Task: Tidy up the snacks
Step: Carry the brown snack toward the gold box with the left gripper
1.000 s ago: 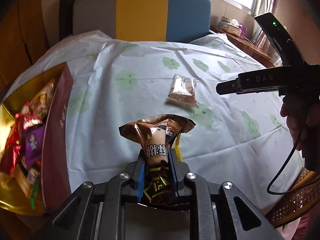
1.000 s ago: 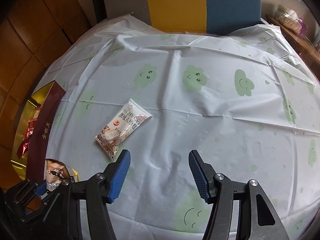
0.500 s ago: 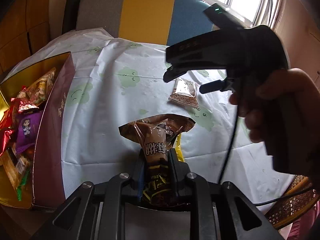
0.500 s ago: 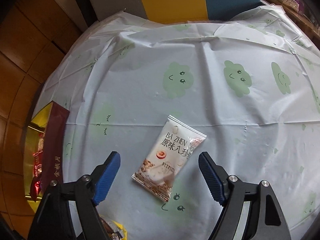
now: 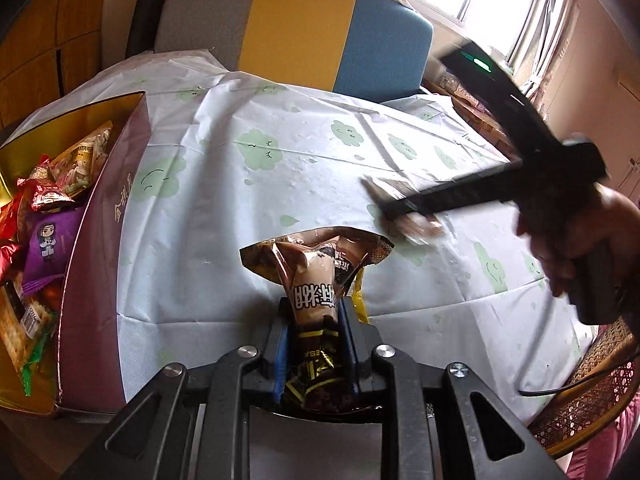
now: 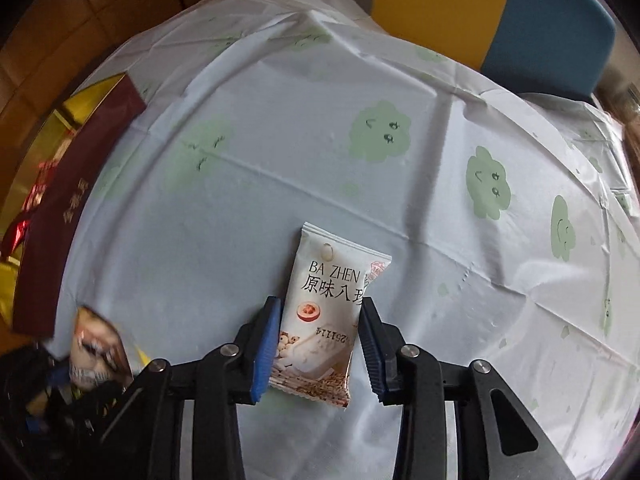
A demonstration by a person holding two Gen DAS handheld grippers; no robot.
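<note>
Snack pouch [image 6: 324,312], white with "BA ZHEN" printed on it, lies flat on the cloud-print tablecloth [image 6: 280,140], and my right gripper [image 6: 320,340] straddles its lower half. Those jaws have just been closing, with the pouch between them. The blue pads [image 6: 266,344] sit right at its long edges, the left one touching or all but touching, the right one with a sliver of gap, so I would not call it gripped yet. I judge the pouch light, puffy and slick: film that will crumple inward and may squirt out if pinched only at the seam. Taking it across the body, where the contents give the pads something to bite on, looks right to me.

My left gripper [image 5: 314,344] is nearly closed on a brown snack packet [image 5: 316,280], pinched at its waist so the top flares out like a fan above the table. It looks just as soft and light.

At the table's left edge sits the maroon gift box [image 5: 100,240] with a gold lining. It already holds a jumble of wrapped snacks [image 5: 48,208]: red foil, a purple packet with a cartoon figure, cracker packs. It is open-topped and seems to have room for both.
</note>
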